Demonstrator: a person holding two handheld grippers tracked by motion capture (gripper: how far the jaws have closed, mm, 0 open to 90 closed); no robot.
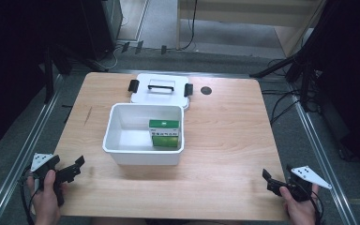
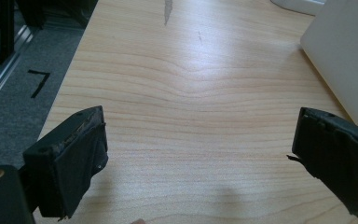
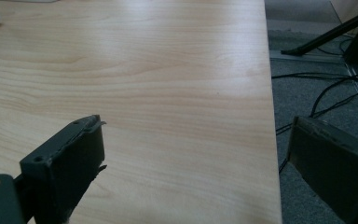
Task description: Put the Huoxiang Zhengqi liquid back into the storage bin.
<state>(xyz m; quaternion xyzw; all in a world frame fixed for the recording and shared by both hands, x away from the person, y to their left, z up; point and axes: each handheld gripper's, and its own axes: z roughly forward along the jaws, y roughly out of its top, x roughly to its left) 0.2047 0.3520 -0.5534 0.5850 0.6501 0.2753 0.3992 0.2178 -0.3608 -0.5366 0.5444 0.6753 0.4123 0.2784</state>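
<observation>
1. At the near left corner of the table [image 1: 225, 140] I see my left gripper [image 1: 73, 168] held low in the left hand [image 1: 47, 197], jaws spread wide and gripping nothing.
2. At the near right corner, the right gripper [image 1: 271, 182] sits in the right hand [image 1: 300, 208], jaws also released and empty; one jaw hangs past the table's right edge.
3. Between both grippers there is bare wood, free for moving.
4. Ahead, well apart from both, stands the white bin [image 1: 143, 152] with a green box [image 1: 165, 134] inside.
5. Just behind the bin lies its lid [image 1: 161, 89], touching it.
</observation>
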